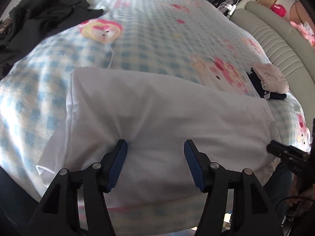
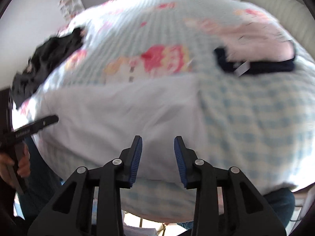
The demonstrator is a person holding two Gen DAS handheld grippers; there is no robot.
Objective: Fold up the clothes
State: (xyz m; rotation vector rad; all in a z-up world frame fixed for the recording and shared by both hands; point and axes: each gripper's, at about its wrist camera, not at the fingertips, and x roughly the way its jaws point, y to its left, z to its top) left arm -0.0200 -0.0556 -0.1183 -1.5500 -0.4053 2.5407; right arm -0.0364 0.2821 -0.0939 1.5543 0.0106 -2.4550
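Observation:
A white garment [image 1: 153, 118] lies folded into a rough rectangle on the near part of a blue-checked bedspread [image 1: 149, 35]. My left gripper [image 1: 155, 144] hovers open over its near edge, nothing between the blue pads. In the right wrist view the same white garment [image 2: 122, 114] fills the lower left, and my right gripper [image 2: 158, 139] stands open above its near right part. The right gripper's tip [image 1: 275, 147] shows at the garment's right edge in the left view. The right view is blurred.
A heap of black clothes [image 1: 39, 19] lies at the far left of the bed. A small pile of folded pink and dark items [image 1: 269, 80] sits at the right. A padded cream headboard [image 1: 275, 45] borders the right side. A person's hand [image 2: 21, 165] holds the left gripper.

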